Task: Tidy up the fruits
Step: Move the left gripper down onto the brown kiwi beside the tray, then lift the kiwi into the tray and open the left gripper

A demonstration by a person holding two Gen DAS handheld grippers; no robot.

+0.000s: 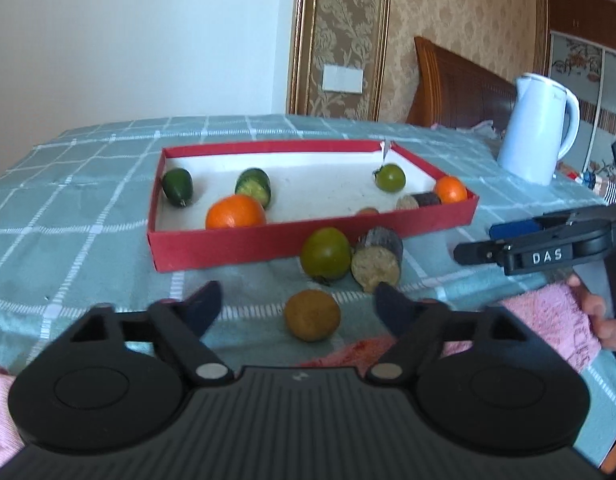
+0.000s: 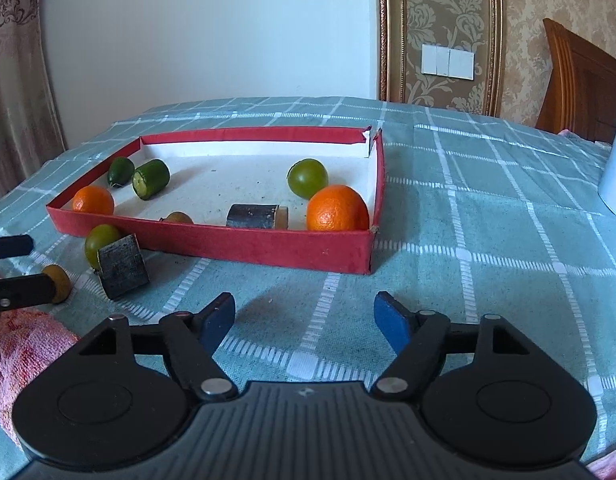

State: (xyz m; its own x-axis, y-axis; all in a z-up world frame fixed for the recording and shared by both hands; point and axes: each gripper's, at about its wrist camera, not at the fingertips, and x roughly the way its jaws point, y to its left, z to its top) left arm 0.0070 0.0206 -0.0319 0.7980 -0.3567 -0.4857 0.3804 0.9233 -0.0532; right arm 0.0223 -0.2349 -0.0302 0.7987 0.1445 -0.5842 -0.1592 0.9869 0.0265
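Red tray (image 1: 308, 242) on checked table (image 1: 68, 208), holding: two cucumber pieces (image 1: 178, 186), two oranges (image 1: 235, 212), one green tomato (image 1: 391, 177), one dark cane piece (image 1: 421, 201), one brown fruit, half hidden. Outside, just before tray wall: one green tomato (image 1: 325, 254), one cane piece (image 1: 376, 259), one brown fruit (image 1: 311, 315). Left claw (image 1: 298, 306) released, straddling brown fruit. Right claw (image 2: 304, 320) released, empty.

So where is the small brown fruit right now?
In the left wrist view the brown fruit lies on the tablecloth between the left gripper fingers, just before the green tomato, outside the red tray.
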